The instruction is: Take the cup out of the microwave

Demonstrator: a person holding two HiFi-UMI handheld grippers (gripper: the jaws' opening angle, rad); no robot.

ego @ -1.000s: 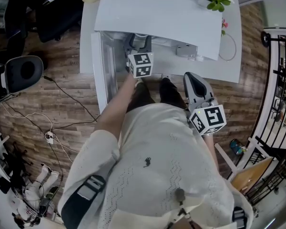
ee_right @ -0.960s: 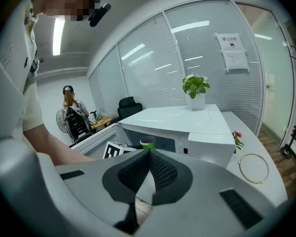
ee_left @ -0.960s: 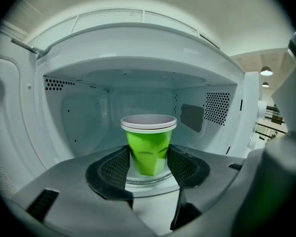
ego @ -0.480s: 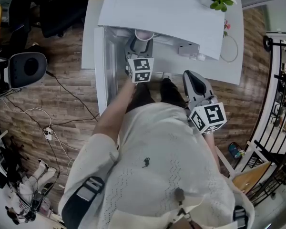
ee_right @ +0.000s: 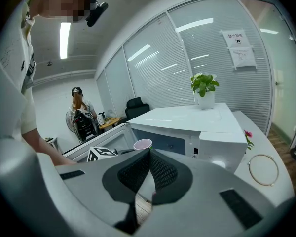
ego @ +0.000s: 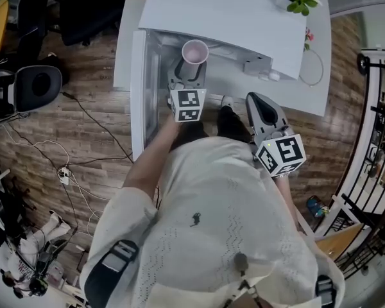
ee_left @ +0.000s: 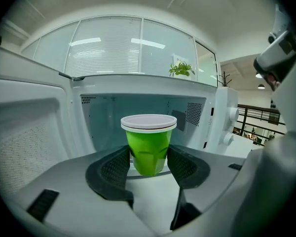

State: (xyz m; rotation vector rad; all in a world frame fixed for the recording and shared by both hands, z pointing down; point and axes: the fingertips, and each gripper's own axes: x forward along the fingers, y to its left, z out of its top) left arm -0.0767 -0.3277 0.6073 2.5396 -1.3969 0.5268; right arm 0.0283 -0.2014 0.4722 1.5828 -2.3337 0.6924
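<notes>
Glass-walled office, white desk [ego: 313, 76], microwave [ego: 224, 11] on it, door open. Left gripper [ee_left: 148, 163]: fingers [ee_left: 113, 168] clamped on green cup [ee_left: 148, 149], upright, at microwave mouth. Right gripper [ee_right: 149, 158]: fingers pressed together, empty, near desk edge.

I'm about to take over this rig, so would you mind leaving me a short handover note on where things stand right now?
Left gripper: fingers closed on the green cup, one on each side.
Right gripper: shut, empty, held back from the microwave.
The door is swung open; the cup is at the cavity's mouth, its rim just past the top's front edge.
Done: door open, cup gripped.
Left: draw the cup fully clear and set it down.
</notes>
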